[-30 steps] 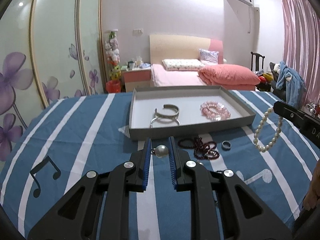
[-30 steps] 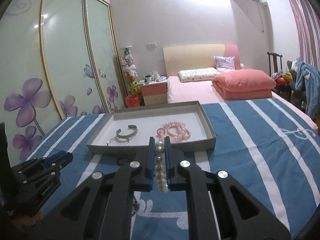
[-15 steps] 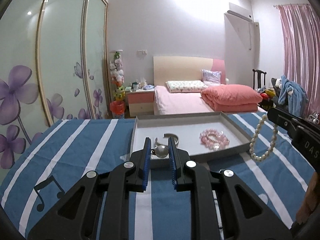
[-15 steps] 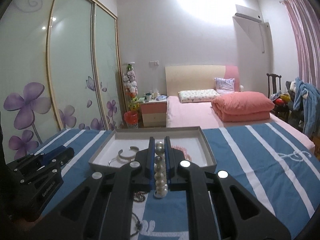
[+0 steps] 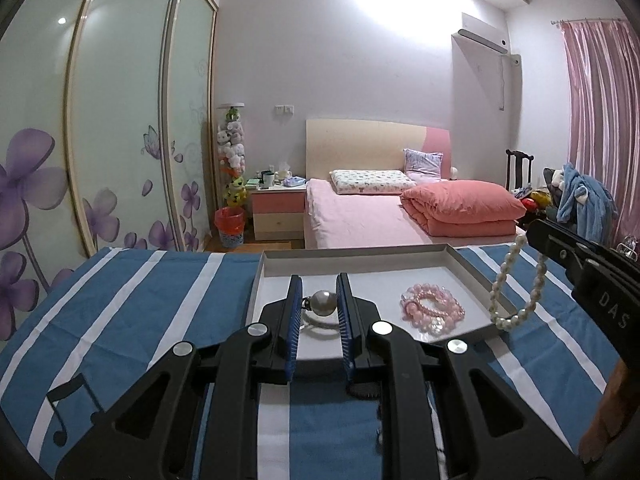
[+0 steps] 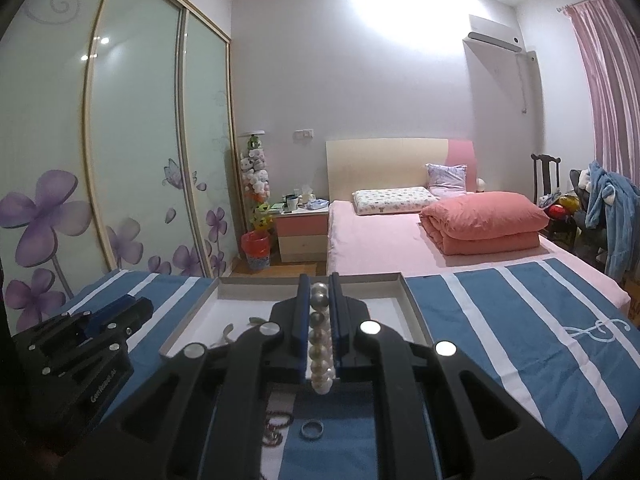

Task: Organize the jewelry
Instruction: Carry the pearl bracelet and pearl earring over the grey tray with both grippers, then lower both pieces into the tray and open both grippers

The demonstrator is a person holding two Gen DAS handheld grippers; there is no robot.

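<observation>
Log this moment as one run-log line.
left tongs: shut on pearl ring | right tongs: shut on pearl bracelet | tray: holds pink bead bracelet

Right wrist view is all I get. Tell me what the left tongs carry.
Observer: The left tongs are shut on a single large pearl piece with a small metal fitting.
Operator: Report how my pearl strand hangs.
Observer: The pearl strand dangles as an open loop from the right tongs, its lowest beads by the near right corner of the tray.
Operator: Say what my tongs hide in the tray.
Observer: A pink bead bracelet lies in the tray's right half.
</observation>
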